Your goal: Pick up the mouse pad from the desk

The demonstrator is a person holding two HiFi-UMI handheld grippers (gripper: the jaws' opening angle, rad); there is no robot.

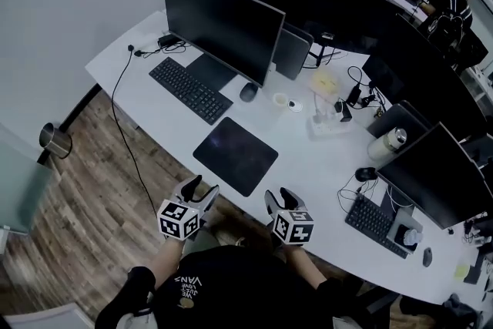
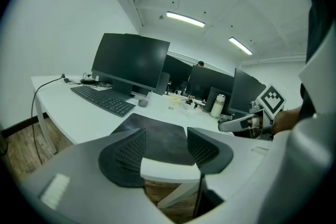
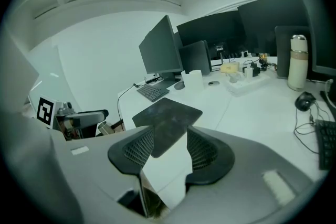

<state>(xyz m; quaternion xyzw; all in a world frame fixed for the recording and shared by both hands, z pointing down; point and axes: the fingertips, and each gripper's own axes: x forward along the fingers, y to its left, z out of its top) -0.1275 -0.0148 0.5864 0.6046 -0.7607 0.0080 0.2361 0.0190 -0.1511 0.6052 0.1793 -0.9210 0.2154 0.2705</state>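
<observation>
The dark mouse pad [image 1: 235,155] lies flat on the white desk [image 1: 308,166], close to its near edge. My left gripper [image 1: 199,189] hovers just off that edge, at the pad's near left corner. Its jaws are open and hold nothing. My right gripper [image 1: 279,198] hangs to the right of it, also open and holding nothing. In the left gripper view the mouse pad [image 2: 160,136] shows beyond the gripper [image 2: 166,147], past the desk edge. The right gripper view has the mouse pad [image 3: 168,113] ahead of the gripper [image 3: 169,147], untouched.
Behind the pad stand a keyboard [image 1: 189,89], a mouse [image 1: 248,92] and a large monitor [image 1: 223,25]. A bottle [image 1: 387,142], cables and a second keyboard [image 1: 373,221] fill the desk's right side. A cable [image 1: 123,119] hangs off the left edge near a metal bin [image 1: 54,140].
</observation>
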